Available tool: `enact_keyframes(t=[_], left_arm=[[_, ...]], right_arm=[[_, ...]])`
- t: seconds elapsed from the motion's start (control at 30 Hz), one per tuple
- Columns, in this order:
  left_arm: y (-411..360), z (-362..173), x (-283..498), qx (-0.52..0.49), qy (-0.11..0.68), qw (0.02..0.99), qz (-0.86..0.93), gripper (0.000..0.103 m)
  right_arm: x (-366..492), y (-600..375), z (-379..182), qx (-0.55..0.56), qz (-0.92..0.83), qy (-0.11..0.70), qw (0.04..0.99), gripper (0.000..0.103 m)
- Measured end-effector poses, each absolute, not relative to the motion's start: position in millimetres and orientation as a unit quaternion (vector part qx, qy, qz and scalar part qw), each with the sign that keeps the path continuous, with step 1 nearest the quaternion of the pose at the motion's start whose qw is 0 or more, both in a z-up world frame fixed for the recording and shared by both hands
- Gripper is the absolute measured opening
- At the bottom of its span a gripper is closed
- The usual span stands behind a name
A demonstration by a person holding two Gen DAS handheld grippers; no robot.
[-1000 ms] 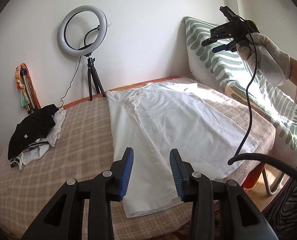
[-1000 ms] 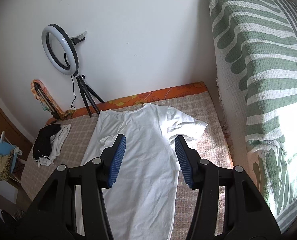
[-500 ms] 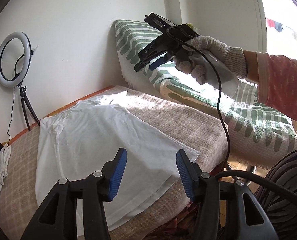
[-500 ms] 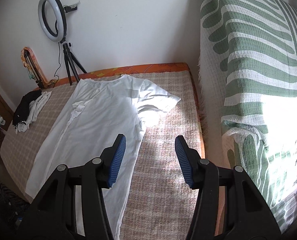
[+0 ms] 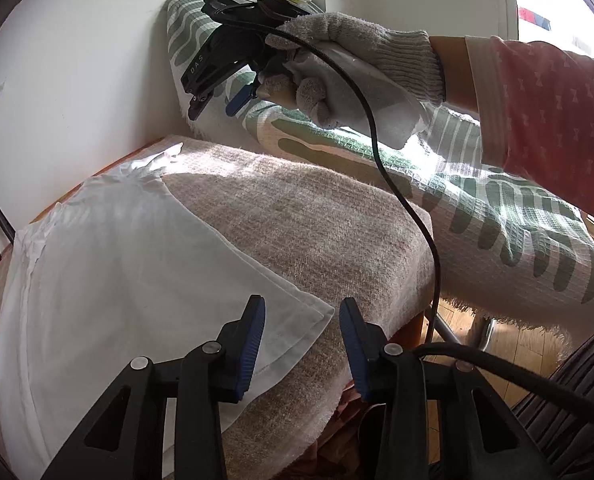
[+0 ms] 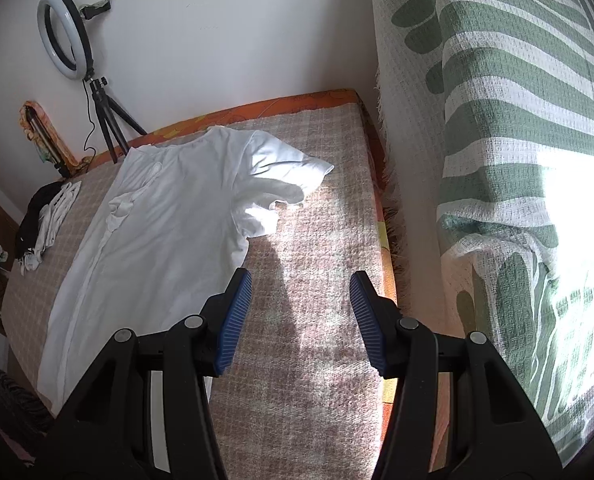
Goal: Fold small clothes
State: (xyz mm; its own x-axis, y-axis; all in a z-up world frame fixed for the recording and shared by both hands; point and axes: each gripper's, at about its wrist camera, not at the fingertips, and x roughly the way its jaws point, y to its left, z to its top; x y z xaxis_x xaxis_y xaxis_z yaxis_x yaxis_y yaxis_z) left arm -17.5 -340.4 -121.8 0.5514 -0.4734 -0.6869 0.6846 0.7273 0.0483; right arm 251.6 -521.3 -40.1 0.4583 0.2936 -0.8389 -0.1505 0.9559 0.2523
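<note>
A white T-shirt [image 6: 165,216] lies flat on the checked blanket of the bed [image 6: 317,300], its left side folded in and its right sleeve [image 6: 281,176] spread out. In the left wrist view the shirt's hem corner [image 5: 297,312] lies just beyond my left gripper [image 5: 303,340], which is open and empty close above the bed's front edge. My right gripper [image 6: 301,312] is open and empty, held high over the bare blanket to the right of the shirt. It also shows in the left wrist view [image 5: 217,96], held by a gloved hand.
A green-and-white patterned cover [image 6: 517,160] drapes furniture along the bed's right side. A ring light on a tripod [image 6: 69,36] stands at the far left corner. A pile of black and white clothes [image 6: 45,216] lies on the bed's left side. A black cable [image 5: 397,184] hangs from the right gripper.
My left gripper has swung right and lowered toward the shirt's hem corner. My right gripper has moved right and closer to the bed, off the shirt and over bare blanket. Both stay open.
</note>
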Motion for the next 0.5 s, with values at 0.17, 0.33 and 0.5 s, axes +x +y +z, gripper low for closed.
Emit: enact_keyframes(t=[0.17, 0.33, 0.5], left_arm=[[-345, -134, -5, 0.148, 0.354, 0.865, -0.324, 0.035], [-348, -140, -2, 0.151, 0.356, 0.862, -0.326, 0.033], [-347, -141, 3, 0.138, 0.357, 0.861, -0.336, 0.017]], right_arm=[[274, -524, -60, 0.115, 0.141, 0.512, 0.839, 0.054], [296, -515, -85, 0.153, 0.158, 0.528, 0.82, 0.054], [316, -507, -107, 0.192, 0.167, 0.537, 0.804, 0.054]])
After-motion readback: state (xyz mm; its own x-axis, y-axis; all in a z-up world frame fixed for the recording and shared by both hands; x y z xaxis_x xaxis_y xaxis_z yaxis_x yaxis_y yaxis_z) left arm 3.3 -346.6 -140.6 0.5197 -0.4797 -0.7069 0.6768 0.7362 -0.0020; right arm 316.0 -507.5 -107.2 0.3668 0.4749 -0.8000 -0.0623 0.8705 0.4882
